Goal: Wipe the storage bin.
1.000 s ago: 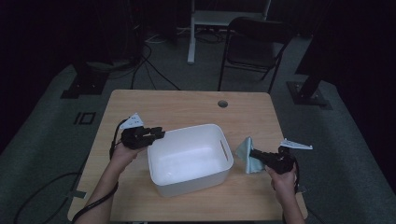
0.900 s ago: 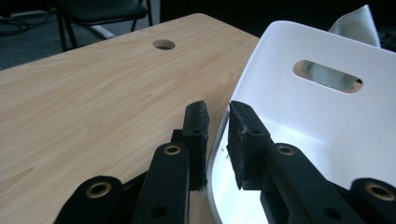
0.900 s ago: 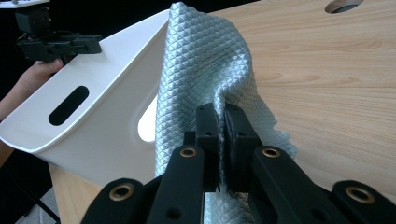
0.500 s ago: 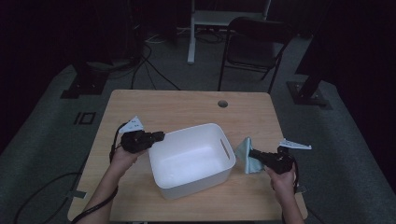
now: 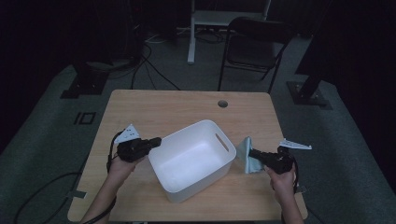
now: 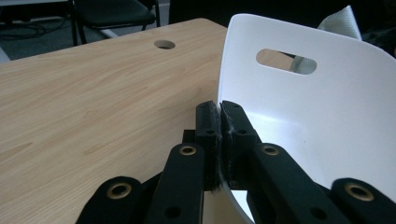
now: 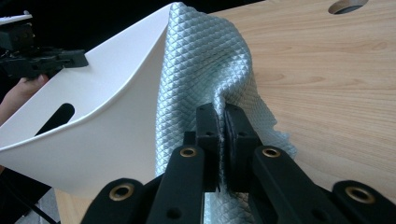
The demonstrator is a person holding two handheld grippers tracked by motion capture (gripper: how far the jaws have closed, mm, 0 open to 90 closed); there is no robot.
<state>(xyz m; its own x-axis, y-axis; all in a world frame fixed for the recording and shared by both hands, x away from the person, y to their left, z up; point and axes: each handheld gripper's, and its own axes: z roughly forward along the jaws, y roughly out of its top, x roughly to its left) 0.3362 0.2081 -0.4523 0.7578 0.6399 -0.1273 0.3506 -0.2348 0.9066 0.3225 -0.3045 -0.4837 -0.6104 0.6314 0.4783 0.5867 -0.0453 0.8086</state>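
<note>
One white bin (image 5: 194,158) on the table (image 5: 177,105); left gripper (image 5: 155,141) has just clenched its rim. Beside it, right gripper (image 5: 252,152) grasps one cloth (image 5: 245,154).

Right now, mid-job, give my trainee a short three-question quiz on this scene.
1. True or false: the left claw is shut on the rim of the white bin.
2. What does the right claw hold? A) a sponge B) a blue-grey quilted cloth C) a cup
3. Does the cloth lie inside the bin or outside it?

Key: 1 true. 2 B. 3 outside, against the bin's outer wall on the wooden table.
</note>
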